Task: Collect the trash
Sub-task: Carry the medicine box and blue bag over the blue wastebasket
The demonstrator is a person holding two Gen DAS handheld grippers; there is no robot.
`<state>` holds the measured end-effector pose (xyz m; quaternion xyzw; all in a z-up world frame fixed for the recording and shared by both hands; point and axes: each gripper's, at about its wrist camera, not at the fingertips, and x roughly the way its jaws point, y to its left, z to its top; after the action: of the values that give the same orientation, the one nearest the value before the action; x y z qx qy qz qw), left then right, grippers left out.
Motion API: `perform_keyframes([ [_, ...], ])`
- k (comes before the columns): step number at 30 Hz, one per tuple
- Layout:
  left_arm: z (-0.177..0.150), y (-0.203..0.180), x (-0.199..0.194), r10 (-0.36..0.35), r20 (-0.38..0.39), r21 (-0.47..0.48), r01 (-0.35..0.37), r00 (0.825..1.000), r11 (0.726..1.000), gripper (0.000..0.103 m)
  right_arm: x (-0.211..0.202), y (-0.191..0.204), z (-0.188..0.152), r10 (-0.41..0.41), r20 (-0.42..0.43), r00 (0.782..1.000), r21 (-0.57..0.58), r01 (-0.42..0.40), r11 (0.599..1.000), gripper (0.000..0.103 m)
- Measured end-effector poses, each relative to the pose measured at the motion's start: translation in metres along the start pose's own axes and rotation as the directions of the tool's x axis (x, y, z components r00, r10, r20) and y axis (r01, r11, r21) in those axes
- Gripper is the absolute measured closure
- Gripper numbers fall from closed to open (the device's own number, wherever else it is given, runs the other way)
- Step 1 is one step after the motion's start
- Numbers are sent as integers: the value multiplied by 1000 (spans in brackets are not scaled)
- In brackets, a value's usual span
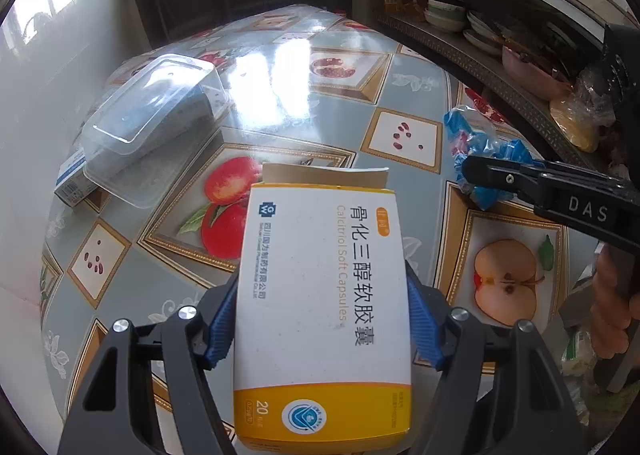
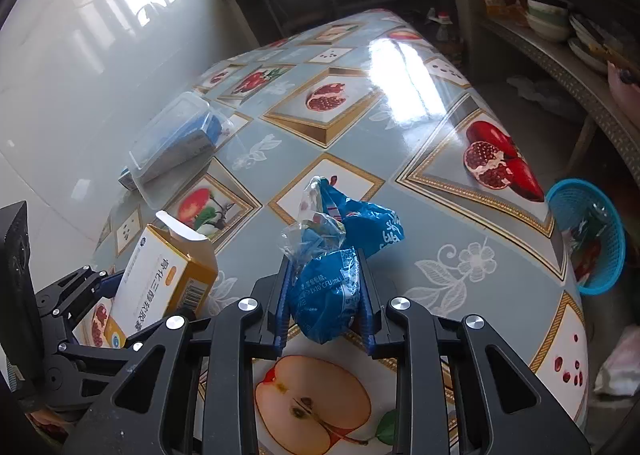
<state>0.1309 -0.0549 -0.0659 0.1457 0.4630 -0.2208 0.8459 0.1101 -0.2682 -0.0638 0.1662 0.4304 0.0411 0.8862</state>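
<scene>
A white and yellow medicine box (image 1: 320,255) with its top flap open is clamped between the blue pads of my left gripper (image 1: 323,283), tilted above the fruit-patterned table (image 1: 340,119). The box (image 2: 160,279) also shows at the lower left of the right wrist view. My right gripper (image 2: 324,267) is shut on a crumpled blue plastic wrapper (image 2: 352,227), whose loose end sticks out past the fingertips. In the left wrist view that wrapper (image 1: 476,135) bulges beyond the right gripper's black fingers (image 1: 492,171).
A clear plastic container (image 1: 148,115) lies upside down over a small box (image 1: 72,183) at the table's left. A blue basket (image 2: 588,215) with scraps stands on the floor past the right edge. Shelves with bowls (image 1: 448,15) line the back right.
</scene>
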Motion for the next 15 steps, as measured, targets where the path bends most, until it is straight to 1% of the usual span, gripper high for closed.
perform_keyframes([
  [9, -1, -4, -6, 25, 20, 14, -25, 999, 1000, 33, -3, -3, 0, 18, 9, 1000, 10, -18, 1000, 77],
  [15, -1, -6, -11, 26, 34, 21, -27, 999, 999, 33, -8, -5, 0, 34, 20, 999, 13, -34, 999, 78],
])
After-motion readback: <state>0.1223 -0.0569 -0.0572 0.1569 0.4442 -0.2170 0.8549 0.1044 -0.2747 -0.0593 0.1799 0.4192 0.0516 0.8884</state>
